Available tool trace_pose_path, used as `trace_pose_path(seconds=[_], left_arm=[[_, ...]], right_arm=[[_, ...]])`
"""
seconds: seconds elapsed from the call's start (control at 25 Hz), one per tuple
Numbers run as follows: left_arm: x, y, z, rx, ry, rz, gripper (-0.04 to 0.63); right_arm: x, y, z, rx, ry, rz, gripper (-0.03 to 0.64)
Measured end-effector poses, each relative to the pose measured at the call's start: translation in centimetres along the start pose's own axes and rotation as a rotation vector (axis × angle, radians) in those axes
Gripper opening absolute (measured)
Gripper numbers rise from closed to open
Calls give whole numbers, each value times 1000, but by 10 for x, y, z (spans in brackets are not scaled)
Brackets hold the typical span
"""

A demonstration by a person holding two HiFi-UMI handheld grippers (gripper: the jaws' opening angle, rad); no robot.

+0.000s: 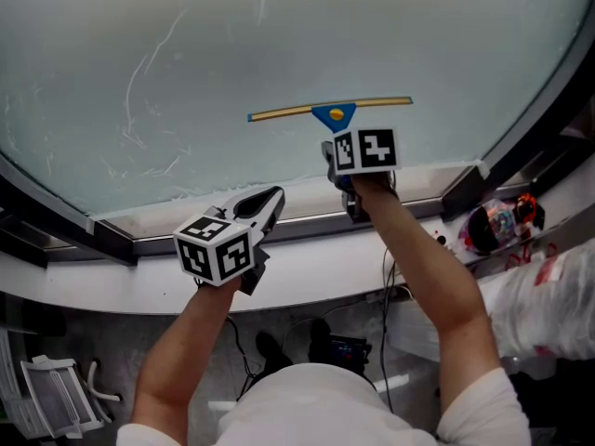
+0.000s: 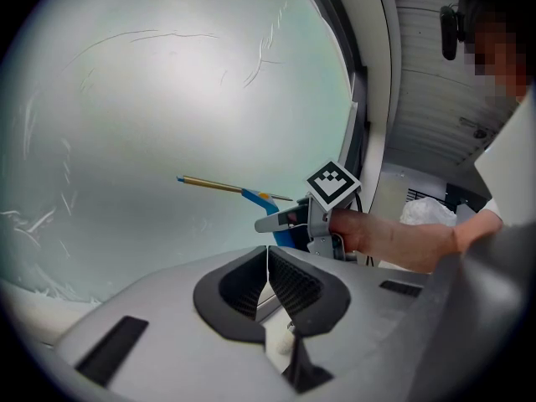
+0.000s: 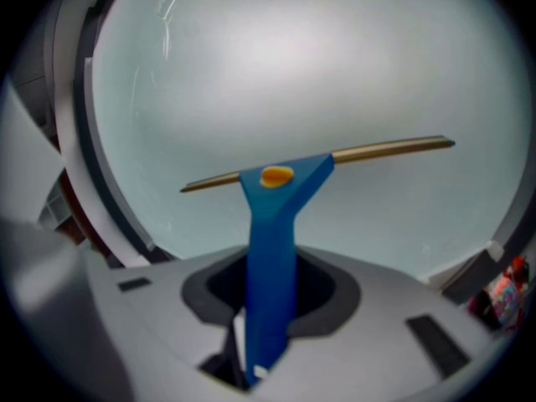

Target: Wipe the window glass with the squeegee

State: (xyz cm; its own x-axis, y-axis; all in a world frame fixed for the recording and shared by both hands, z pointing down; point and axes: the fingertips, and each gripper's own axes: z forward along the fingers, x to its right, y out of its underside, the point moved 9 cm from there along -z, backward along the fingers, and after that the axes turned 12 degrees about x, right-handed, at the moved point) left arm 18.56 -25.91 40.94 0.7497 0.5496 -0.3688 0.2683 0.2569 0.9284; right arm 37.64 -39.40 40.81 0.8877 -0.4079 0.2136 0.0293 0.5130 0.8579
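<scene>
Streaky window glass (image 1: 279, 45); blue squeegee (image 1: 332, 114), brass blade, clamped by right gripper (image 3: 268, 304) fingers; left gripper (image 2: 268, 275) fingers closed.

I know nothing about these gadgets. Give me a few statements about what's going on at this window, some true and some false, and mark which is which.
1. The right gripper is clamped on the squeegee. True.
2. The left gripper grips the squeegee too. False: its jaws are together on nothing, and it sits low and to the left of the squeegee.
3. The squeegee's long edge runs roughly level across the glass. True.
4. The squeegee is red. False: it is blue with a yellow spot.
5. The glass is spotless. False: thin streaks show on its left part.
</scene>
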Motion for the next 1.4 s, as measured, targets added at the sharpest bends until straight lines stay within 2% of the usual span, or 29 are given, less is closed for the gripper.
trace_pose_path(seconds=[0.68,1.4], left_arm=[[-8,22,6,-45,-15,-26,28],[-10,52,10,-108,-25,-56,28]], right_arm=[[10,31,15,-36,-13,2,123],[19,66,31,-32,-51,53,121]])
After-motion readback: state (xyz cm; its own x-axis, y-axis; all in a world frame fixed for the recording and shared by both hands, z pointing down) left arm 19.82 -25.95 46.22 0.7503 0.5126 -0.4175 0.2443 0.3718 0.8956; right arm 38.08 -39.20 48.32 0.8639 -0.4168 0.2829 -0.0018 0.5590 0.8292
